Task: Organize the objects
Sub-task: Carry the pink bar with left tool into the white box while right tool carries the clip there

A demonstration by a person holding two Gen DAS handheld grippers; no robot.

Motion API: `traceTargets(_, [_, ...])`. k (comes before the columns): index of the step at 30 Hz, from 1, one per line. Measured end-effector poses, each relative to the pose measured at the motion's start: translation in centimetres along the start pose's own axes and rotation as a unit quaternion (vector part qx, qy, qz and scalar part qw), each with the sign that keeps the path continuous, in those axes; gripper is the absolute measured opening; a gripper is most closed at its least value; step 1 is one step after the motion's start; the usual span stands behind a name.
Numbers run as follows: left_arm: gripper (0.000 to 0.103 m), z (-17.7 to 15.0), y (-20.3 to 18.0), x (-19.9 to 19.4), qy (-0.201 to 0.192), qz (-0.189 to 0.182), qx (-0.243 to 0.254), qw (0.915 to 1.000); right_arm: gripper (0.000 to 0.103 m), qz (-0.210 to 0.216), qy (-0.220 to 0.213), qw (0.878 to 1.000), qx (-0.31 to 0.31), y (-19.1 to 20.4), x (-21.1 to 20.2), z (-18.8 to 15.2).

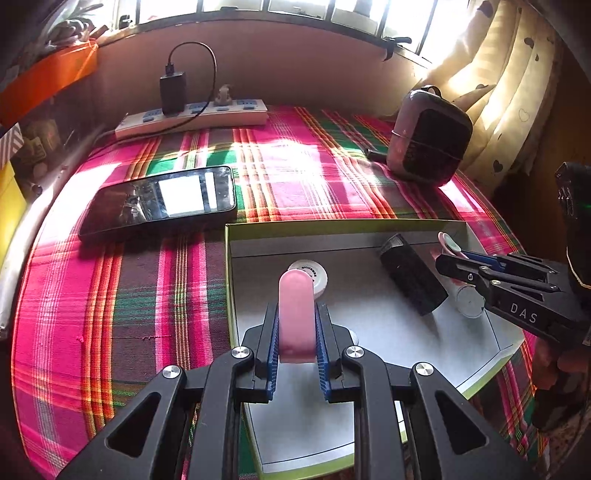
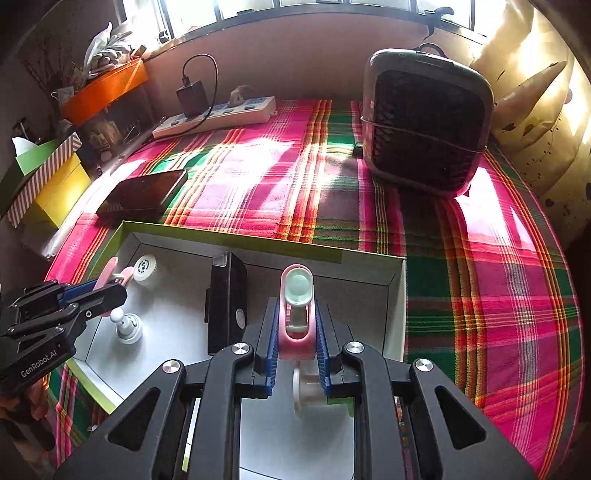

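Lettering "DAS" marks the right gripper (image 1: 448,254), "GenRobot.AI" the left gripper (image 2: 110,286); each clamps a pink piece (image 1: 296,314) (image 2: 296,314) over the green-rimmed box (image 1: 332,223)

we are in a home, likely a bedroom: a plaid cloth (image 2: 480,295) covers the bench, heart-print curtains (image 1: 498,92) hang by a sunlit window (image 1: 258,9), and a power strip (image 1: 192,118), phone (image 1: 159,199) and small heater (image 2: 424,122) lie about.

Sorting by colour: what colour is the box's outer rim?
Lime green on the open cardboard box, best in the right wrist view.
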State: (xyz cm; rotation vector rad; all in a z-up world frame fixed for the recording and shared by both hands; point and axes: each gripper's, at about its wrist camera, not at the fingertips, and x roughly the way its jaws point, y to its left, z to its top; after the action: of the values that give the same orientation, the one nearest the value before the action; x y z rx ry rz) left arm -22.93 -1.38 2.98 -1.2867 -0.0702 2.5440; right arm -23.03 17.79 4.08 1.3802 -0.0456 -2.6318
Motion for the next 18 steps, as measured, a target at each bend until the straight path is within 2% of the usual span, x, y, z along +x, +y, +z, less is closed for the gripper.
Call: traceTargets(18, [0.016, 0.25, -0.5, 0.51, 0.005, 0.0, 0.01, 0.9999, 0.018, -0.012, 0.008, 1.0, -0.006, 0.15, 1.12, 0.0])
